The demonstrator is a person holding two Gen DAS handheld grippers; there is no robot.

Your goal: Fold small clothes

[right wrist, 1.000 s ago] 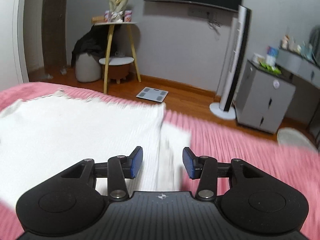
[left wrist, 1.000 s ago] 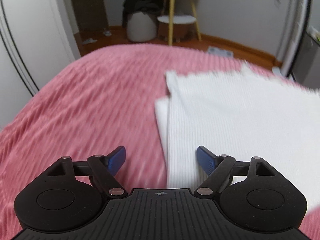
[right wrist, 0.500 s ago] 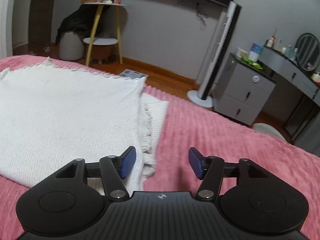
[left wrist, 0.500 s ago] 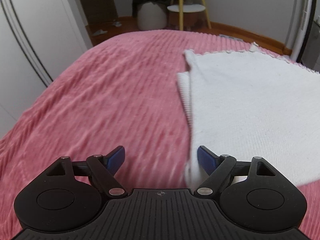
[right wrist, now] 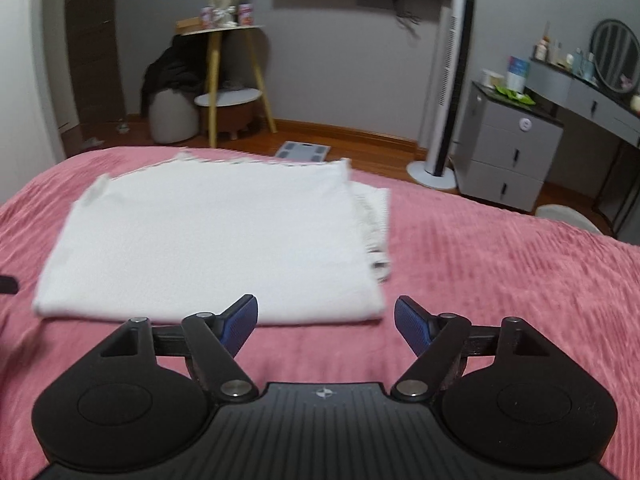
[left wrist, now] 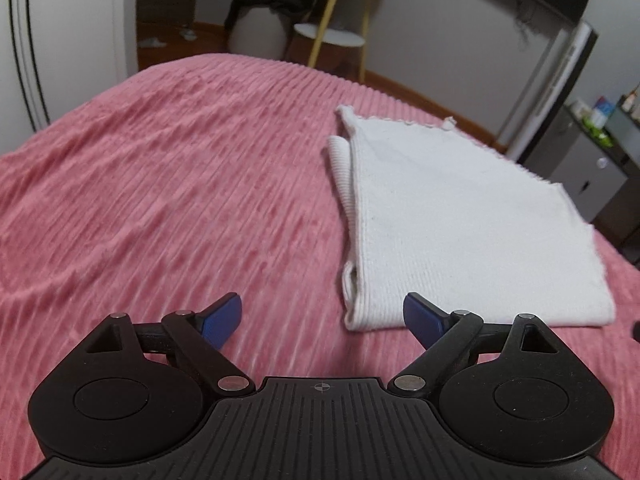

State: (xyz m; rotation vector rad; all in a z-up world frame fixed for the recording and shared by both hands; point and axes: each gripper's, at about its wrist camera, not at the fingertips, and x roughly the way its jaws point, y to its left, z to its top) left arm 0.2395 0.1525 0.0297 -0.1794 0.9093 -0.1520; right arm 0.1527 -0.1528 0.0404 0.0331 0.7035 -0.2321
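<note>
The white knit garment point(left wrist: 460, 216) lay folded flat on the pink ribbed bedspread point(left wrist: 160, 184), a ribbed sleeve or hem peeking from each side edge. It looked light, soft and limp, likely to sag when lifted, so the near corners seemed the best hold. The left gripper point(left wrist: 322, 318) hung above the near left corner, jaws wide and opening, holding nothing. The right gripper point(right wrist: 325, 322), jaws opening and empty, sat just short of the near right corner; blur hid the edge.

We have drawn both grippers back off the folded white knit garment point(left wrist: 460, 216), our jaws opening wider, nothing between them, garment now farther ahead.
</note>
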